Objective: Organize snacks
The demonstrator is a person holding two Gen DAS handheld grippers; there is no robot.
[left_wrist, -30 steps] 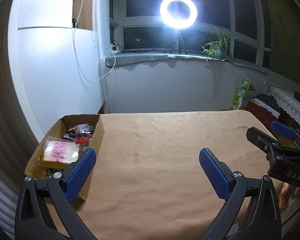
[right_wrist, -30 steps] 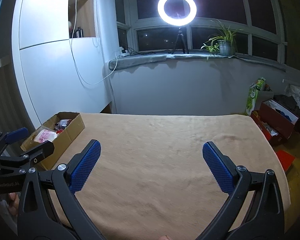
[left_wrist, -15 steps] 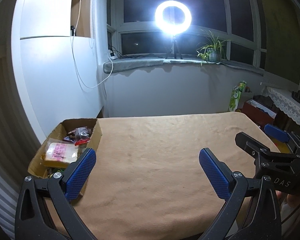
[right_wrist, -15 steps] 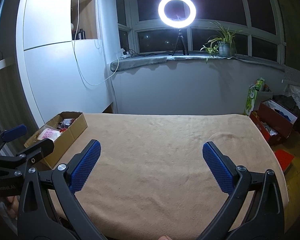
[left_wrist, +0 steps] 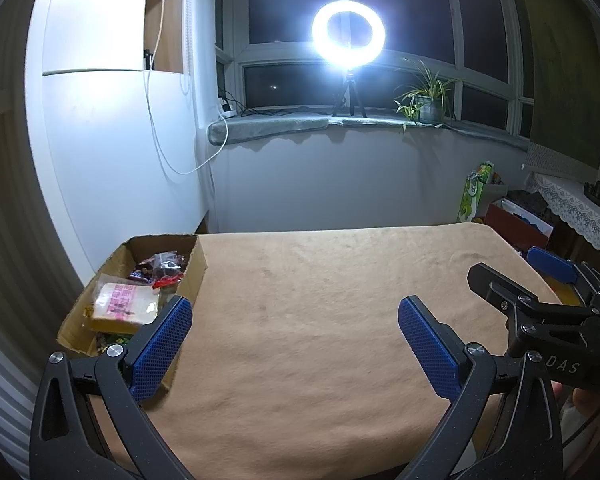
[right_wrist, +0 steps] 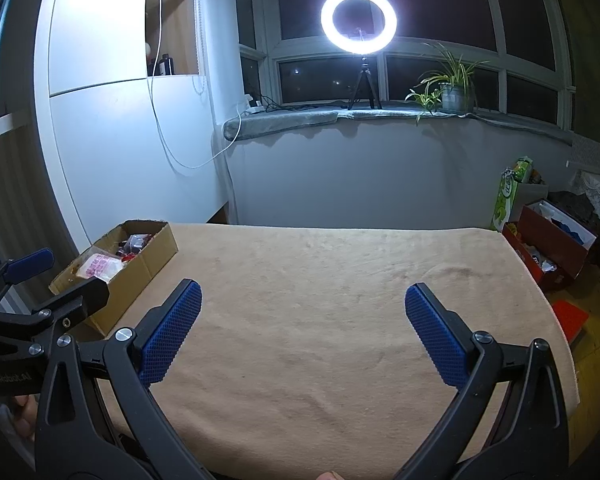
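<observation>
I have the left gripper (left_wrist: 296, 344) and the right gripper (right_wrist: 302, 334) both hovering over the tan cloth (left_wrist: 320, 300), jaws spread wide with nothing between them. The snacks (left_wrist: 126, 304) sit inside the cardboard box (left_wrist: 194, 280) at the cloth's left edge, just beside my left gripper's left finger, well apart from my right gripper.

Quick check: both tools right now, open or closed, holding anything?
Left tool: open, nothing between its blue textured fingers, above the tan cloth-covered table.
Right tool: open, holding nothing.
</observation>
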